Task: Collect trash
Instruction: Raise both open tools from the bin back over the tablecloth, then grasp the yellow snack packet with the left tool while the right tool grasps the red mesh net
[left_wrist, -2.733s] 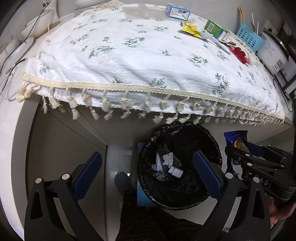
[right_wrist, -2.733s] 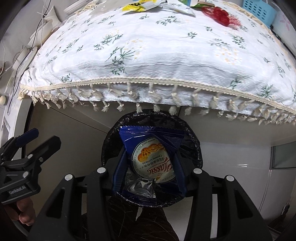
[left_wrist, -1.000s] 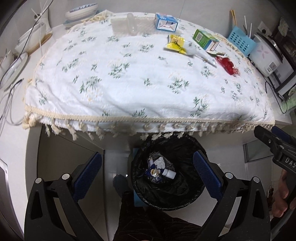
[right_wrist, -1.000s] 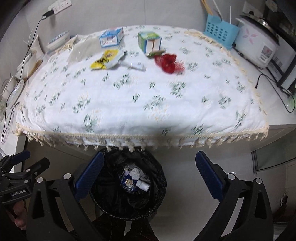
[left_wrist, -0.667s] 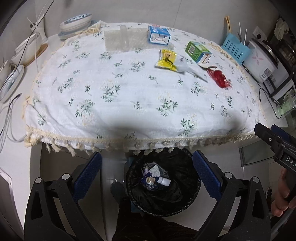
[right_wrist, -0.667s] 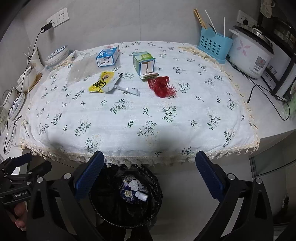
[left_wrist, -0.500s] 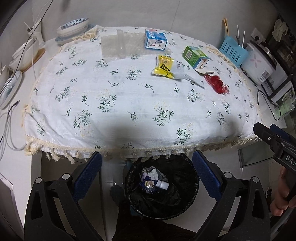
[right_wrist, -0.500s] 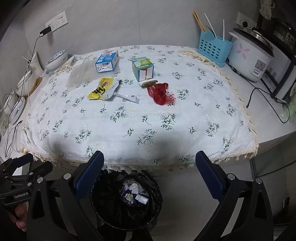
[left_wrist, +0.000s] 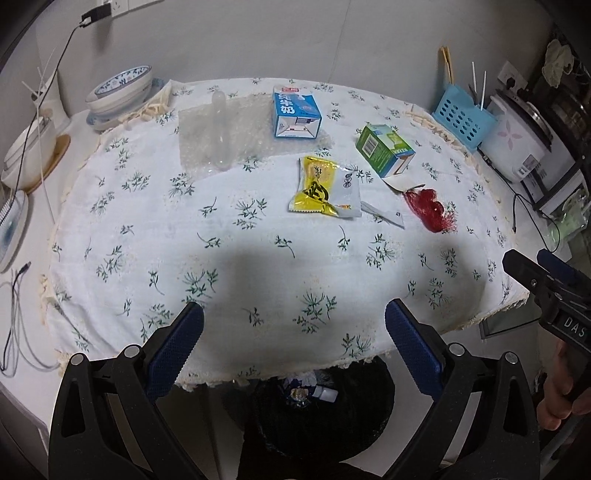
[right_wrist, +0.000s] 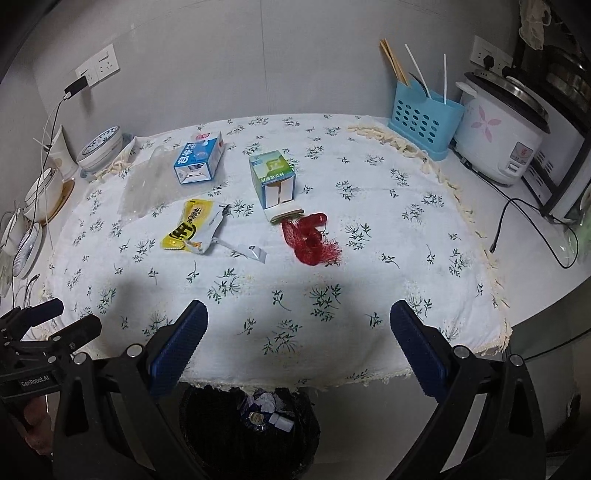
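Left gripper (left_wrist: 293, 341) and right gripper (right_wrist: 298, 341) both spread wide, holding nothing, above the near edge of the floral tablecloth (right_wrist: 388, 236). Black-lined trash bin (right_wrist: 221, 443) below the table edge holds crumpled paper, a small white bottle and a wrapper. On the cloth: yellow snack wrapper (right_wrist: 192, 225), red mesh net (right_wrist: 310, 238), blue milk carton (right_wrist: 199, 158), green carton (right_wrist: 272, 179), bubble wrap (left_wrist: 218, 129); blue utensil caddy (right_wrist: 424, 118) holds chopsticks and spoons, bowls (left_wrist: 122, 92) stacked far left.
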